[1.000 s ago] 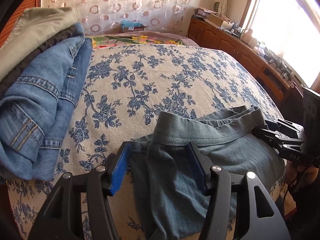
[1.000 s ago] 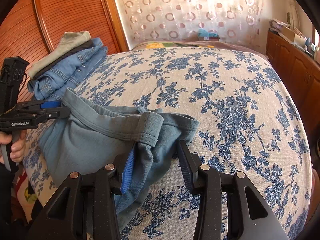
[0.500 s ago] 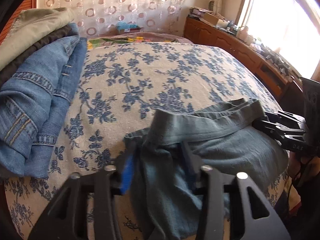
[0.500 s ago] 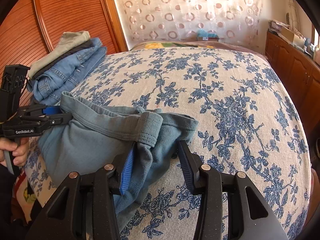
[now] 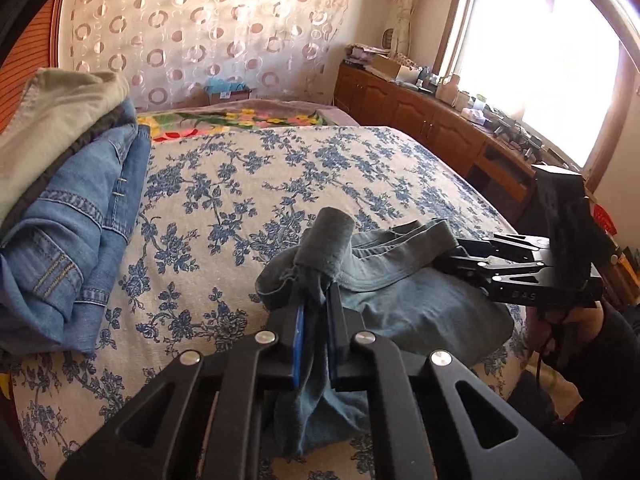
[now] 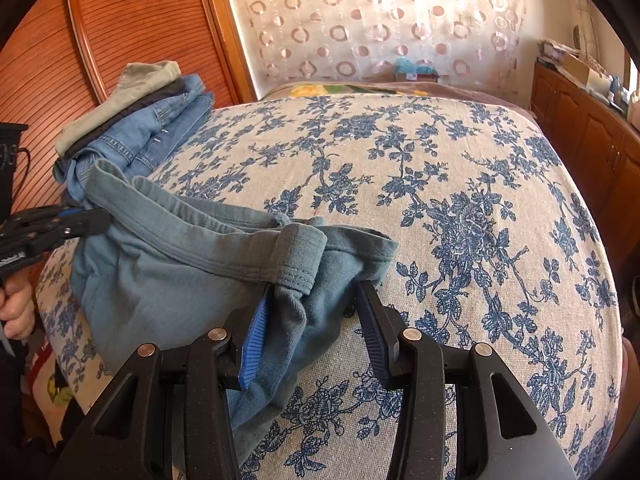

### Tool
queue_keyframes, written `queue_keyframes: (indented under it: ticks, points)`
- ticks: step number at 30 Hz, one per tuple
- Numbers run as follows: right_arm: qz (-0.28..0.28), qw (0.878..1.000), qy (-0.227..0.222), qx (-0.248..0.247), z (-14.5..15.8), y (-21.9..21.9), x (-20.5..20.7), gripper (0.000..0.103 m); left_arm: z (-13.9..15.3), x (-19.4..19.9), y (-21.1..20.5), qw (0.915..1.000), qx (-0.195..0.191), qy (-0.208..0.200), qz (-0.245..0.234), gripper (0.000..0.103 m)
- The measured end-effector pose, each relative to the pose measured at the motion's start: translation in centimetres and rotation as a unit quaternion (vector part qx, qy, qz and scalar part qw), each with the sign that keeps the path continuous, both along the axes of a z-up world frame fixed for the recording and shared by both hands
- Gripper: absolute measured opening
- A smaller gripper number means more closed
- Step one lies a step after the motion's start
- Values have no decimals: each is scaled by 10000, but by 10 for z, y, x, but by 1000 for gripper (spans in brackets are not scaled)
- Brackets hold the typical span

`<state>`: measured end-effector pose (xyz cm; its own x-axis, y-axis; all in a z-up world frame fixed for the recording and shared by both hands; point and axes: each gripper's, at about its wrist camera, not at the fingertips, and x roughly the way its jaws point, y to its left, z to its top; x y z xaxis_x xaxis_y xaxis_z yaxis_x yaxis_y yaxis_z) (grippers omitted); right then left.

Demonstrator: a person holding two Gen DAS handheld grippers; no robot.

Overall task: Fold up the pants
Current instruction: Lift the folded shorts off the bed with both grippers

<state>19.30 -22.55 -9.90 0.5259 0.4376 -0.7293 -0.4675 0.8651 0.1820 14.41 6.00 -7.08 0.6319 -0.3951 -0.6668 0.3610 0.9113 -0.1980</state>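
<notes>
Pants (image 6: 168,276) on bed (image 6: 460,184), at near edge. Stack of folded clothes (image 6: 136,120) on bed behind pants, to left. Cabinet (image 5: 420,116) right of bed. Curtain (image 6: 360,16) behind bed.

Home bedroom: bed (image 6: 460,208) under blue-floral cover, circle-patterned curtain (image 5: 208,40), wooden cabinets (image 5: 420,120) below a sunlit window (image 5: 540,60), stacked folded clothes (image 5: 60,184) were present.

Floral bedspread (image 6: 460,184), stacked folded clothes (image 5: 68,208), circle-patterned curtain (image 5: 192,32), wooden cabinets (image 5: 432,120)
</notes>
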Motion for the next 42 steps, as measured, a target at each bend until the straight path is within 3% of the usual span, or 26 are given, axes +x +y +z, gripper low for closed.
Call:
queue_keyframes:
  ticks: [3, 7, 10, 18, 31, 42]
  points:
    - [34, 10000, 0, 5, 0, 1, -1, 41, 4, -5, -4, 10000, 10, -82, -29, 5]
    - [180, 9998, -24, 16, -1, 5, -4, 18, 6, -6, -6, 9999, 72, -153, -3, 4]
    - [212, 9997, -118, -24, 1, 8, -7, 13, 10, -7, -3, 9998, 38, -186, 45, 4]
    - [232, 9975, -551, 380, 35, 1, -16, 11, 33, -19, 3, 9985, -10, -534, 130, 3]
    - [589, 9874, -1394, 464, 115, 25, -17, 11, 76, -38, 33, 9906, -93, -1231, 589, 3]
    - [1084, 9769, -1746, 578, 142, 73, 2, 11, 93, -41, 73, 9811, 89, -1511, 1205, 3]
